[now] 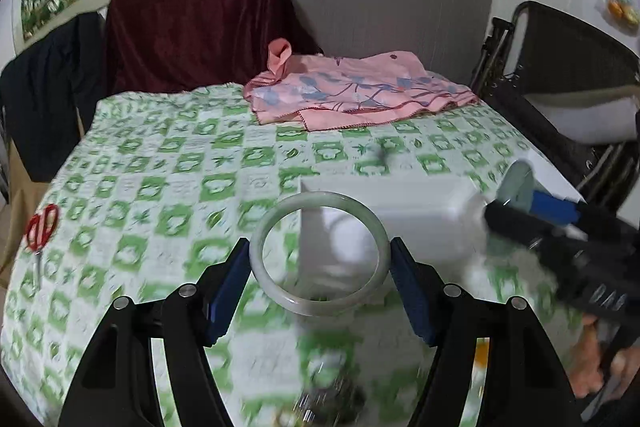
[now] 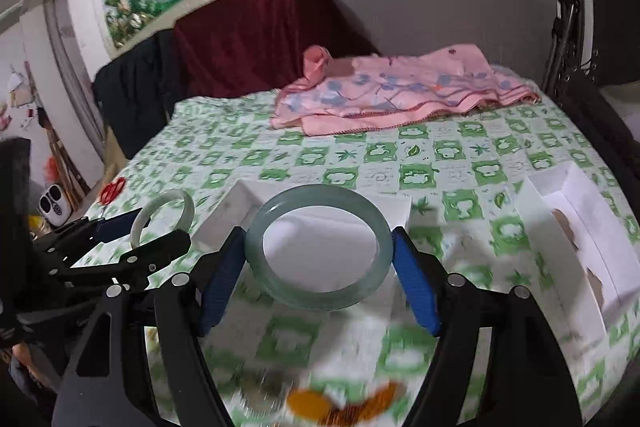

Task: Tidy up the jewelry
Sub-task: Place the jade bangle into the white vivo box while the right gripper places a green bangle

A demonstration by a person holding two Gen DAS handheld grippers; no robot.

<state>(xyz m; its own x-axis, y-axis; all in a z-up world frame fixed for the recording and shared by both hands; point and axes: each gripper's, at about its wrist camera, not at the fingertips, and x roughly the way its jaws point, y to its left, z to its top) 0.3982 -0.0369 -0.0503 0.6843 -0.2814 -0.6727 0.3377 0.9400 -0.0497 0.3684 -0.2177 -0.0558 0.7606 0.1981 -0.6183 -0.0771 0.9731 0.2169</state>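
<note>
My left gripper [image 1: 320,259] is shut on a pale whitish-green jade bangle [image 1: 276,223], held above the table near the left end of a white open box [image 1: 400,195]. It also shows in the right wrist view [image 2: 140,231] with that bangle [image 2: 186,205]. My right gripper [image 2: 320,251] is shut on a darker grey-green jade bangle [image 2: 316,193], held over the white box [image 2: 240,199]. In the left wrist view the right gripper [image 1: 532,199] holds its bangle [image 1: 518,183] at the box's right end. Blurred jewelry lies low in both views [image 2: 344,403].
A second white box lid [image 2: 576,227] lies on the right of the green-checked tablecloth [image 1: 160,167]. A pink floral cloth [image 1: 352,91] lies at the far side. Red scissors [image 1: 40,227] lie at the left edge. A dark chair [image 1: 568,67] stands at the right.
</note>
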